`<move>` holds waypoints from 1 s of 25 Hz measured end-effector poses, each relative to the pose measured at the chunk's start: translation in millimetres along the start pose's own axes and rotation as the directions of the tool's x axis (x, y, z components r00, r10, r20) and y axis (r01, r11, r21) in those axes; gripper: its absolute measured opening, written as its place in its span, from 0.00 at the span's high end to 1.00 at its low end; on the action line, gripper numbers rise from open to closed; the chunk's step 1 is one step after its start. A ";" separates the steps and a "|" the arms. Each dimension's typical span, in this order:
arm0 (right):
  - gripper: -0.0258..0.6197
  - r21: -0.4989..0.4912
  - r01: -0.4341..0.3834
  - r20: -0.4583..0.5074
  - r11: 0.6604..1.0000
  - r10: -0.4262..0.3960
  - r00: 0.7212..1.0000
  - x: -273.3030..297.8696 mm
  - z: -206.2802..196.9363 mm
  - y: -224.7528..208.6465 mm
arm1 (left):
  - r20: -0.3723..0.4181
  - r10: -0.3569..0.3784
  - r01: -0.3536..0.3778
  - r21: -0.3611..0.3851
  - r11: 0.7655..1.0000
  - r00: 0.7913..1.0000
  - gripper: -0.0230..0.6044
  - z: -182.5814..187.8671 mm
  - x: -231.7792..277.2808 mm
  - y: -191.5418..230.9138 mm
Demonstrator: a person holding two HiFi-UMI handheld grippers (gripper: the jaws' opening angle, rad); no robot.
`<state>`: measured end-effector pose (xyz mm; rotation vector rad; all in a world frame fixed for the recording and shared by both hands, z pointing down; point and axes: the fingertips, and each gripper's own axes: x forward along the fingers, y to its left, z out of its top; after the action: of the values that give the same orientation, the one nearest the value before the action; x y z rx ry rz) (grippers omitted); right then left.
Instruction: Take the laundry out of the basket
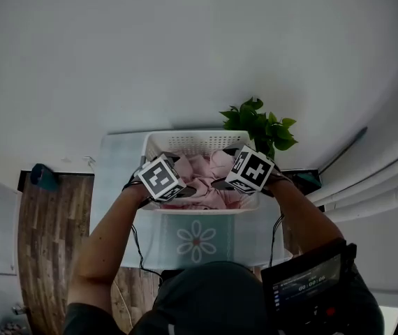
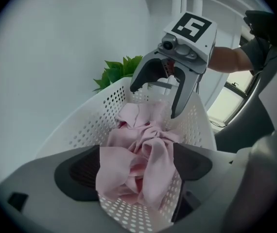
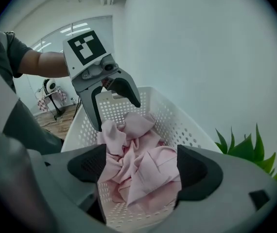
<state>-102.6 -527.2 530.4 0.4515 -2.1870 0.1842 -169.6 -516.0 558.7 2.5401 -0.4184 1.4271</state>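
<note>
Pink crumpled cloth laundry [image 1: 209,176] is heaped inside the white perforated plastic basket [image 1: 185,138], which is set on the pale surface printed with a flower [image 1: 195,241]. At the left, the left tongs [image 2: 136,171] are held with the jaws wide apart over the near part of the heap. A fold of cloth is framed between the dark pads [image 2: 77,171], but no squeeze on it can be made out. At the right, the right tongs [image 3: 138,166] are likewise spread and angled down at the same heap, with nothing clamped. Further right, a green leafy plant [image 1: 258,124] is seen behind the basket's corner. The step in hand is judged to be the first grasp. Each pair of tongs would best be sunk onto a raised ridge of cloth rather than a flat layer and kept clear of the basket wall and of the other pair. They should be closed fully and only then lifted straight up, so that the light basket is not dragged along.
</note>
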 end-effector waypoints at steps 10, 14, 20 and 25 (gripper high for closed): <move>0.27 -0.150 -0.112 -0.284 0.982 0.065 0.956 66.9 -21.2 -4.8 | -0.160 -0.121 0.133 0.064 0.989 0.980 0.14 -16.0 46.9 6.5; 0.26 -0.180 -0.180 -0.401 0.967 0.095 0.911 88.9 -42.7 -8.6 | -0.217 -0.167 0.179 0.034 0.983 0.962 0.09 -22.1 65.2 10.3; 0.26 -0.120 -0.232 -0.489 0.965 0.146 0.860 119.1 -65.5 -13.2 | -0.260 -0.218 0.221 -0.019 0.975 0.941 0.10 -31.3 88.6 10.0; 0.26 -0.097 -0.269 -0.535 0.958 0.178 0.826 138.5 -84.3 -12.6 | -0.263 -0.242 0.232 -0.068 0.970 0.934 0.10 -49.2 107.5 10.9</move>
<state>-112.4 -549.7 691.1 0.0285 -1.6894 0.2183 -159.4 -527.0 676.5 2.2313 -0.0862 1.6203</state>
